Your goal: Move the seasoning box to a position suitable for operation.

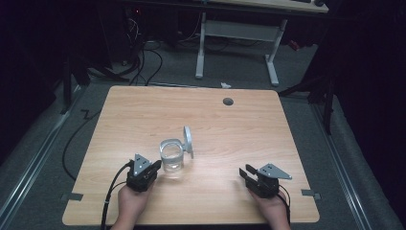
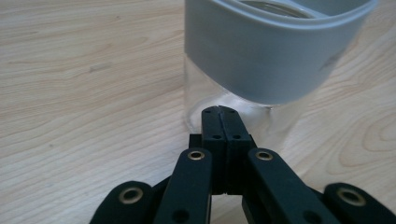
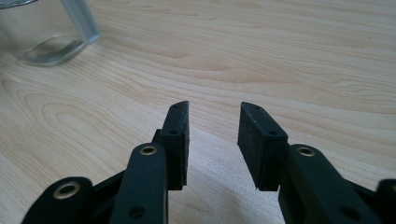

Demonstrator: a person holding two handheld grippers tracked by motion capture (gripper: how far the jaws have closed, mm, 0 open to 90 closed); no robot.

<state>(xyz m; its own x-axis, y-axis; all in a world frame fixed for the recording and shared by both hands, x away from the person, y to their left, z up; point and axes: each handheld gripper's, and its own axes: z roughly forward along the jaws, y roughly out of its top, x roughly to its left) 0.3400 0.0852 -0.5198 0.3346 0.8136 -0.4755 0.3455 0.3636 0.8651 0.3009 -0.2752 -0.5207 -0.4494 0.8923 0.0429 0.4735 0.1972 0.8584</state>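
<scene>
Glass jar (image 1: pixel 171 156) stands just beyond closed left claw (image 1: pixel 154 167); right claw (image 1: pixel 245 171) spread.

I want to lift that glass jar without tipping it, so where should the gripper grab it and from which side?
Grip the jar on its grey band, near the top, jaws across the body. Come in level from the left with the left gripper, which sits shut right beside it. The hinged lid stands open on the far right side, so avoid that side. This is a judgement.
</scene>
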